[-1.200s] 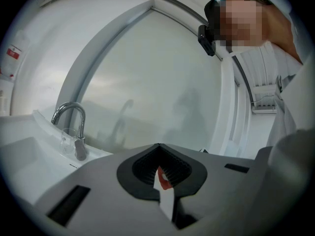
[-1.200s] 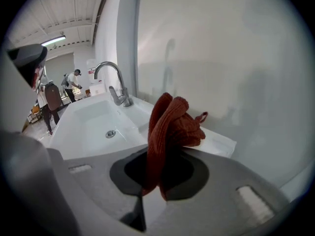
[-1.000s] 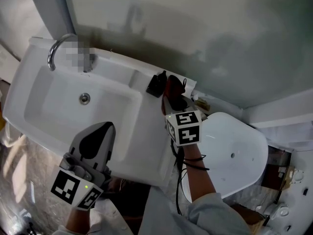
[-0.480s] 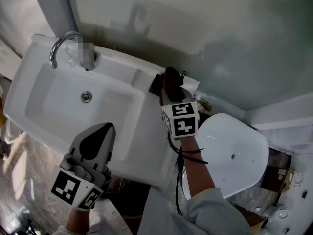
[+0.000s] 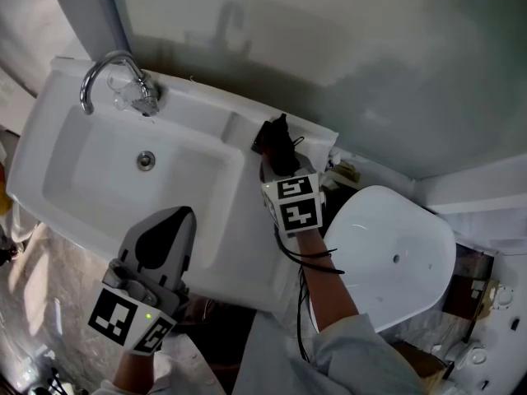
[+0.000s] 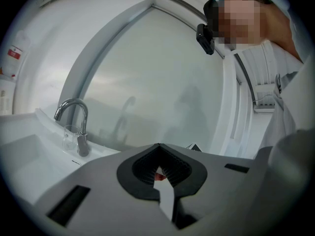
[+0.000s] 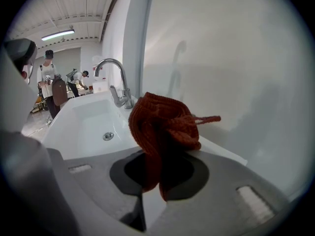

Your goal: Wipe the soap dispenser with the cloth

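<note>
The black soap dispenser (image 5: 262, 140) stands on the back ledge of the white sink (image 5: 247, 220), right of the basin. My right gripper (image 5: 280, 164) is shut on a bunched red cloth (image 5: 285, 150), which lies against the dispenser's right side. In the right gripper view the cloth (image 7: 165, 127) bulges out above the right gripper (image 7: 157, 154) and hides the dispenser. My left gripper (image 5: 175, 214) hovers over the sink's front edge, shut with nothing in it. In its own view the left gripper (image 6: 158, 154) points toward the back wall.
A chrome faucet (image 5: 111, 76) with a clear glass (image 5: 123, 97) beside it stands at the sink's back left, and the drain (image 5: 146, 160) lies in the basin. A white toilet (image 5: 387, 253) sits right of the sink. People (image 7: 51, 90) stand far off.
My right gripper has carried the cloth up and to the left, from beside the dispenser onto it. The left gripper has stayed put.
</note>
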### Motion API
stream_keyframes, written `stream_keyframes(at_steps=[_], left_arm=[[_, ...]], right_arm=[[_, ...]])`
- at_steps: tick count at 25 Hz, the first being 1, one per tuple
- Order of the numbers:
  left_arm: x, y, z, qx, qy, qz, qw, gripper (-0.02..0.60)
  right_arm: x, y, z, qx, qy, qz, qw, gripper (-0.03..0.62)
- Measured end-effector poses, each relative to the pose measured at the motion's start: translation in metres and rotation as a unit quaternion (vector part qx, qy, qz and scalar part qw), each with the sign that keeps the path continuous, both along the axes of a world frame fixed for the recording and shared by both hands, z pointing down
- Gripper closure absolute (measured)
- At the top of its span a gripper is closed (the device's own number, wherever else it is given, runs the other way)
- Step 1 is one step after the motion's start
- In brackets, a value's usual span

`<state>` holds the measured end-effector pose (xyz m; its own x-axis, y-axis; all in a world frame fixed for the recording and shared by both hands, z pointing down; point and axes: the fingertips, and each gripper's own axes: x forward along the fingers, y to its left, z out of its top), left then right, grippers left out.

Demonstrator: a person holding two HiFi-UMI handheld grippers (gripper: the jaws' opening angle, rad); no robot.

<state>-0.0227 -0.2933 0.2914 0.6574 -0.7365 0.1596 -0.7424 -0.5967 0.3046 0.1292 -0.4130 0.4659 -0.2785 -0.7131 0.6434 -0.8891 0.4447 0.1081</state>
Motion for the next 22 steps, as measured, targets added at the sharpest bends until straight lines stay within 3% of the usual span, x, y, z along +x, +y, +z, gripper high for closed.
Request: stream_keyframes(at_steps=[22], left_arm=[[0.002,-0.007,0.013,-0.013,0.0,-0.001,0.9999,0.578]], right_arm=[[-0.03,0.0,0.073,-0.084,-0.044,-0.001,0.995,0.539]])
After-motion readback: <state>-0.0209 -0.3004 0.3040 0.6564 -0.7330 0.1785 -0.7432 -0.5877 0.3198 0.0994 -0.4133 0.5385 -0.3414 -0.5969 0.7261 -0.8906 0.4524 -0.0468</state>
